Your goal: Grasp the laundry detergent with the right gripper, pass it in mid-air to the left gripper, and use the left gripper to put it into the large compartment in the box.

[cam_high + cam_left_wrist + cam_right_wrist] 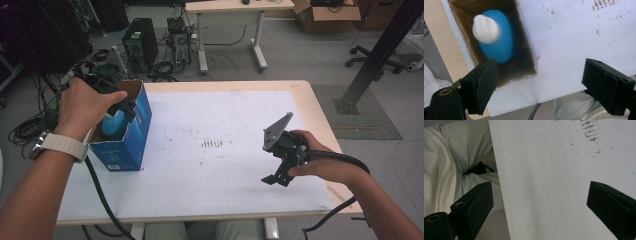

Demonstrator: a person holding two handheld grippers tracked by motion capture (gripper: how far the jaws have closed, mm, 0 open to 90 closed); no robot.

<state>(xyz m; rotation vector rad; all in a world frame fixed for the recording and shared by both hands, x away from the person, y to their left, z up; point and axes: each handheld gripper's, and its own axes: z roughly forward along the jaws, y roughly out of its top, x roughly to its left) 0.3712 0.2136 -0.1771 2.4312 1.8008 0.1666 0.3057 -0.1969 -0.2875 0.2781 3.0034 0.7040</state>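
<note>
Currently left tongs [539,87] hang open above the blue box [131,135], nothing between the pads. Blue bottle [500,42] with white cap [485,28] stands inside the box, just ahead of the left-hand pad in the left gripper view, not touching it. Right tongs [541,210] also spread wide, empty, hovering over bare white counter [549,170] well apart from the box, near the counter's front edge.

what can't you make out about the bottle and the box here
- Blue bottle, left gripper view: its lower body is hidden by the box walls.
- Bottle, high view: the left hand covers most of it.
- Box print, high view: too small to read.
</note>
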